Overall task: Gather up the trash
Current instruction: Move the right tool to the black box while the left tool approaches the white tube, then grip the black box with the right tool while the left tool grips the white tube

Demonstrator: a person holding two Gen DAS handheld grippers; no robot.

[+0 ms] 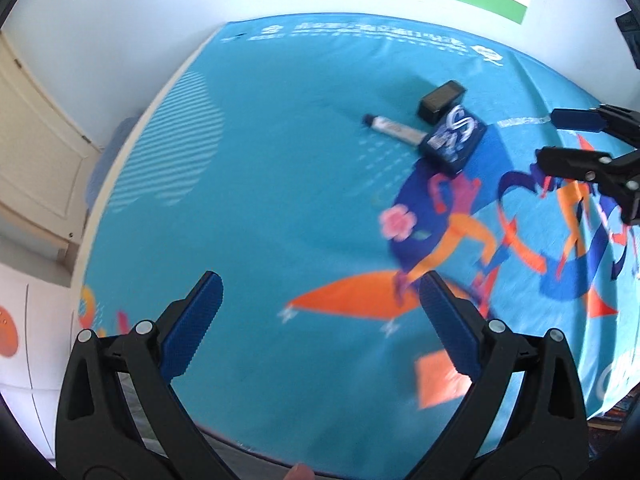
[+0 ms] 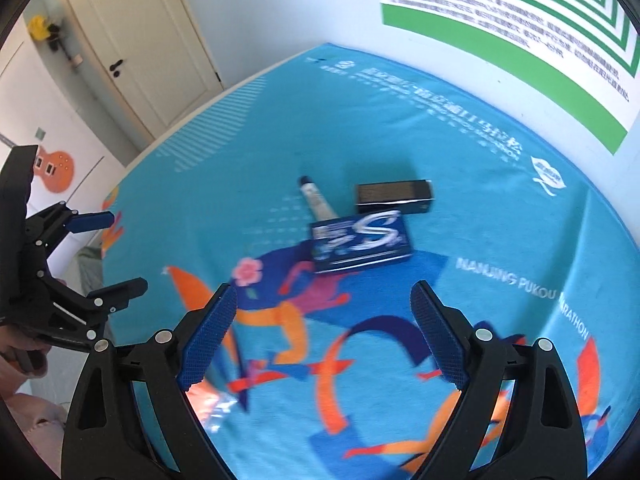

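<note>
Three pieces of trash lie close together on a blue printed cloth: a dark blue box with a white S [image 1: 454,139] [image 2: 362,243], a black box [image 1: 441,101] [image 2: 394,196] behind it, and a white tube with a dark cap [image 1: 394,125] [image 2: 318,199] to their left. My left gripper [image 1: 322,320] is open and empty, well short of them. My right gripper [image 2: 324,324] is open and empty, just in front of the blue box. Each gripper shows in the other's view, the right one [image 1: 560,136] and the left one [image 2: 108,252].
The cloth-covered table [image 1: 260,200] [image 2: 500,220] stands against a white wall with a green-bordered poster [image 2: 520,40]. A white door [image 2: 140,48] is at the far left. A shiny wrapper-like scrap [image 2: 216,404] lies near my right gripper's left finger.
</note>
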